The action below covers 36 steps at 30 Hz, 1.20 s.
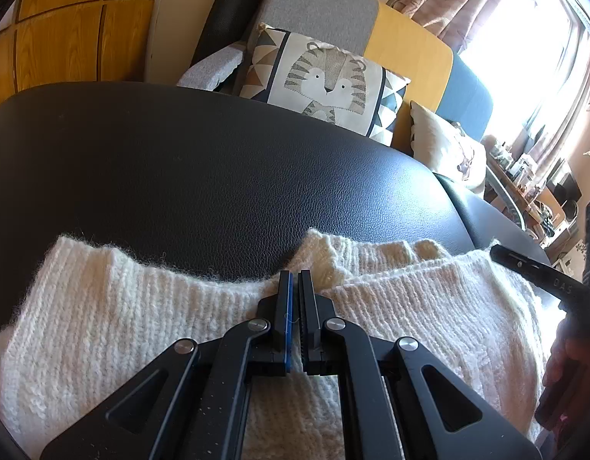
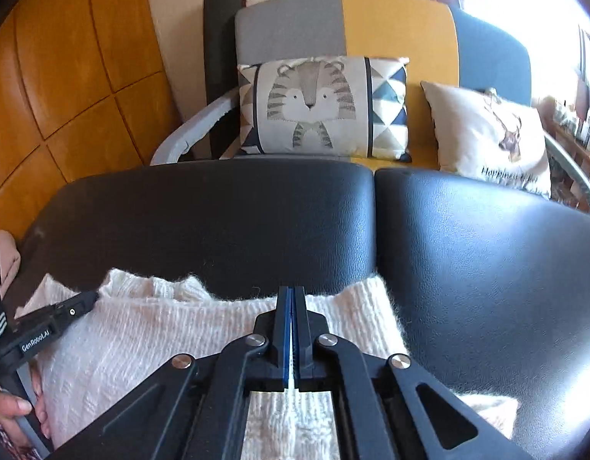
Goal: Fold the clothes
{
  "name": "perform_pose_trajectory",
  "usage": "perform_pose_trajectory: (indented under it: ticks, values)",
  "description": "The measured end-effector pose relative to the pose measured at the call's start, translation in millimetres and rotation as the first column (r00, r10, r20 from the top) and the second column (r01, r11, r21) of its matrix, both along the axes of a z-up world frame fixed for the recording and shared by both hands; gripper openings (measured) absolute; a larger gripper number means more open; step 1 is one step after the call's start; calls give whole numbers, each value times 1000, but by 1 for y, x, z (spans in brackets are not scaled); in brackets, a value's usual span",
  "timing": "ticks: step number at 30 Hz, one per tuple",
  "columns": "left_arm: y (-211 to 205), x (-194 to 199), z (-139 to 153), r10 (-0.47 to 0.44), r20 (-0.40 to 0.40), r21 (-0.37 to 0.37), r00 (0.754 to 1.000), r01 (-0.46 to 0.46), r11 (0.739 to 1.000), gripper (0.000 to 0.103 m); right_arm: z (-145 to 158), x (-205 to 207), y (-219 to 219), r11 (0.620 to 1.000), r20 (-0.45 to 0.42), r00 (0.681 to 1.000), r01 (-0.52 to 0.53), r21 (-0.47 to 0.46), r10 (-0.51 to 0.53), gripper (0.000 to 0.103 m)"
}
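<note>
A cream ribbed knit sweater (image 1: 141, 306) lies flat on a black leather seat (image 1: 218, 172), its fuzzy far edge towards the sofa. A layer is folded over on its right side. My left gripper (image 1: 295, 274) hovers at the dip in that far edge, jaws together, and I see no cloth between the pads. The right wrist view shows the sweater (image 2: 161, 329) under my right gripper (image 2: 291, 289), whose tips reach the far hem. Its jaws are together, with only a white sliver of knit showing through near their base. The left gripper (image 2: 90, 299) touches the sweater's left edge.
A second black leather seat (image 2: 486, 268) adjoins on the right. Behind stands a grey, yellow and blue sofa with a tiger cushion (image 2: 314, 107) and a deer cushion (image 2: 494, 138). Wooden panels line the left wall. A person's hand (image 2: 15, 406) holds the left gripper's handle.
</note>
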<state>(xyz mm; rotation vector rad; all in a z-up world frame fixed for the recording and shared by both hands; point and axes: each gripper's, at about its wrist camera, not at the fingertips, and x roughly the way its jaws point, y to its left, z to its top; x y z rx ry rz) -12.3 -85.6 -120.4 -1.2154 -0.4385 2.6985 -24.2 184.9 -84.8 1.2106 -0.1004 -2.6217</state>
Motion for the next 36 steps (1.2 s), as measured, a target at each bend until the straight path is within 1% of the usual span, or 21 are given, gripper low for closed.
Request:
perform_pose_trajectory:
  ticks: [2, 4, 5, 7, 8, 9, 11, 13, 14, 15, 18, 20, 24, 26, 27, 29, 30, 32, 34, 36]
  values:
    - [0, 0, 0, 0, 0, 3, 1000, 0, 1000, 3, -3, -2, 5, 997, 28, 1000, -1, -82, 3, 1]
    - [-1, 0, 0, -1, 1, 5, 1000, 1, 1000, 3, -6, -2, 5, 995, 38, 999, 0, -100, 4, 1]
    - [-1, 0, 0, 0, 1, 5, 1000, 0, 1000, 3, -7, -2, 3, 997, 44, 999, 3, -74, 0, 3]
    - [-1, 1, 1, -1, 1, 4, 1000, 1, 1000, 3, -5, 3, 0, 998, 44, 999, 6, -55, -4, 9]
    - [-1, 1, 1, -1, 2, 3, 1000, 1, 1000, 3, -4, 5, -1, 999, 50, 999, 4, -54, -2, 19]
    - [0, 1, 2, 0, 1, -2, 1000, 0, 1000, 3, -5, 7, -4, 999, 65, 998, -4, -41, 7, 24]
    - [1, 1, 3, -2, 6, -7, 1000, 2, 1000, 3, -9, 6, -13, 999, 90, 996, -29, 21, 27, 24]
    - [0, 1, 4, -2, 6, -5, 1000, 2, 1000, 3, -11, 6, -24, 992, 69, 996, -62, 109, 55, 22]
    - [0, 1, 4, -1, 6, -4, 1000, 2, 1000, 3, -11, 6, -29, 987, 56, 996, -72, 143, 65, 12]
    - [0, 1, 5, -2, 6, -4, 1000, 2, 1000, 3, -12, 6, -31, 985, 49, 996, -76, 154, 69, 7]
    - [-1, 1, 5, -2, 6, -4, 1000, 2, 1000, 3, -6, 4, -28, 990, 18, 999, -47, 134, 45, 0]
    - [-1, 1, 6, -2, 6, -3, 1000, 2, 1000, 3, -1, -1, -24, 993, -13, 1000, -15, 118, 17, 0]
    - [-2, 1, 7, -4, 8, -2, 1000, 4, 1000, 3, -11, -11, -18, 996, 28, 1000, 0, 86, -3, 0]
    - [-3, 1, 7, -4, 8, -1, 1000, 4, 1000, 3, -14, -12, -12, 999, 47, 999, 12, 46, -15, 1]
    - [-2, 1, 7, -3, 8, -2, 1000, 3, 1000, 3, -13, -11, -8, 1000, 52, 998, 23, 20, -24, 5]
    - [-2, 1, 7, -3, 8, -3, 1000, 3, 1000, 3, -1, 0, -3, 999, 24, 999, 36, -19, -36, 12]
    - [-2, 1, 7, -3, 7, -4, 1000, 3, 1000, 3, 3, 5, -3, 999, 7, 1000, 28, -20, -27, 13]
    - [-2, 1, 7, -2, 5, -7, 1000, 2, 1000, 3, 7, 13, -8, 1000, 2, 1000, -5, 18, 5, 13]
    - [-1, 1, 7, -2, 5, -9, 1000, 2, 1000, 3, 1, 12, -16, 996, 42, 998, -39, 85, 36, 13]
    - [-1, 1, 7, -1, 5, -9, 1000, 1, 1000, 3, -10, 6, -22, 990, 76, 996, -50, 130, 41, 13]
